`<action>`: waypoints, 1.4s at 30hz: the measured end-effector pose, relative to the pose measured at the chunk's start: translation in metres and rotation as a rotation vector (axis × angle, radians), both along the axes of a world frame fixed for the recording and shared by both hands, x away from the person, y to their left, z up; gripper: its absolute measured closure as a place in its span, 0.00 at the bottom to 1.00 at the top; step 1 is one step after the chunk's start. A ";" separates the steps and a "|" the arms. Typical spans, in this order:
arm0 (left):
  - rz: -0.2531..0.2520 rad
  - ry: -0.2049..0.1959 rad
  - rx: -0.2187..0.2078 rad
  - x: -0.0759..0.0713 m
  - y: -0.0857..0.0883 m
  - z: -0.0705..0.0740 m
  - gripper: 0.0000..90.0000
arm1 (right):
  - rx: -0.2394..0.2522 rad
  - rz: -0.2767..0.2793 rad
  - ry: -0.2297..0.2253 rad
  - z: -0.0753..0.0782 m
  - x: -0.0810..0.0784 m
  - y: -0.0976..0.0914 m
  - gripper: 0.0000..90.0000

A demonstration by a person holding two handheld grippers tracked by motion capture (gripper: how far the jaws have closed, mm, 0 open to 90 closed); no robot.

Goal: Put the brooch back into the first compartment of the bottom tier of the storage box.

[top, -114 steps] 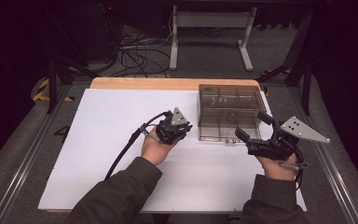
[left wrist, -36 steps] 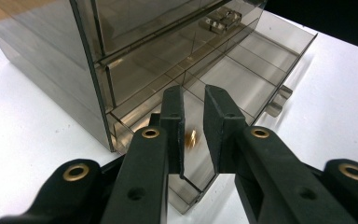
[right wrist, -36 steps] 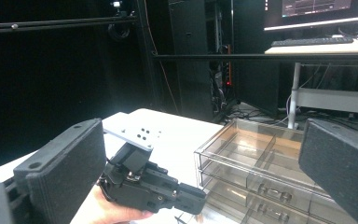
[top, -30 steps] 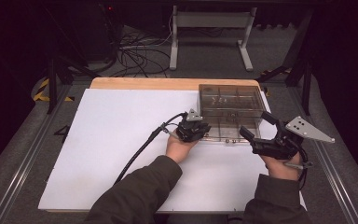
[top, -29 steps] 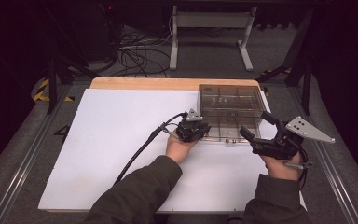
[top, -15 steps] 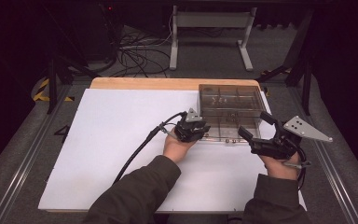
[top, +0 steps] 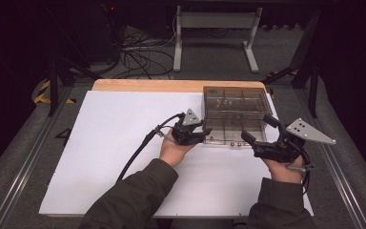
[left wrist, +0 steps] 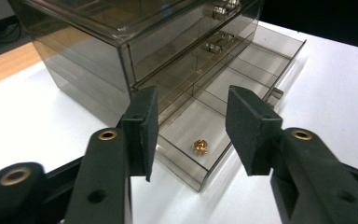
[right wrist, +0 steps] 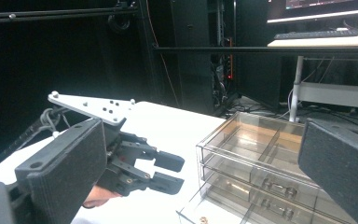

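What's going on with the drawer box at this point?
A person works at a smoked plastic drawer box with its bottom drawer pulled out. A small gold piece lies in the drawer's near compartment. The left gripper hangs just above it; its jaws have just been opening, nothing between them. The right gripper waits open beside the box.

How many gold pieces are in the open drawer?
1: a gold piece in the near corner compartment of the bottom drawer. The smoky walls may hide others.
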State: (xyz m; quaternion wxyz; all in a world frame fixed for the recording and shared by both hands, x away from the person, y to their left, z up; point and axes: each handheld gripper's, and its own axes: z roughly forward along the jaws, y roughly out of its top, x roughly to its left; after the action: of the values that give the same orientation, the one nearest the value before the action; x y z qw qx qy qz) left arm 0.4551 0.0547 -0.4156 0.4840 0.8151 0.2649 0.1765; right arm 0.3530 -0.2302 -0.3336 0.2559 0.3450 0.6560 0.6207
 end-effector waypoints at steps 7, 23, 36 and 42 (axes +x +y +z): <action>-0.012 -0.021 -0.004 -0.008 0.010 0.012 0.47 | -0.005 0.005 0.004 -0.001 0.001 0.005 0.02; 0.015 -0.076 -0.067 -0.023 0.032 0.025 0.33 | -0.019 0.006 0.009 -0.002 0.002 0.008 0.02; 0.011 -0.102 -0.083 -0.034 0.047 0.034 0.26 | -0.024 0.002 0.010 -0.003 0.004 0.011 0.02; 0.018 -0.115 -0.092 -0.039 0.056 0.038 0.24 | -0.024 0.000 0.012 -0.003 0.004 0.012 0.02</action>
State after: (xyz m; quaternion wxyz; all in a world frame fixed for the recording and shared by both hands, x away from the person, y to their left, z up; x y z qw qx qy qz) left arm 0.4161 0.1102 -0.3774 0.5340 0.7781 0.2516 0.2150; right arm 0.3572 -0.2185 -0.3370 0.2561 0.3456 0.6648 0.6108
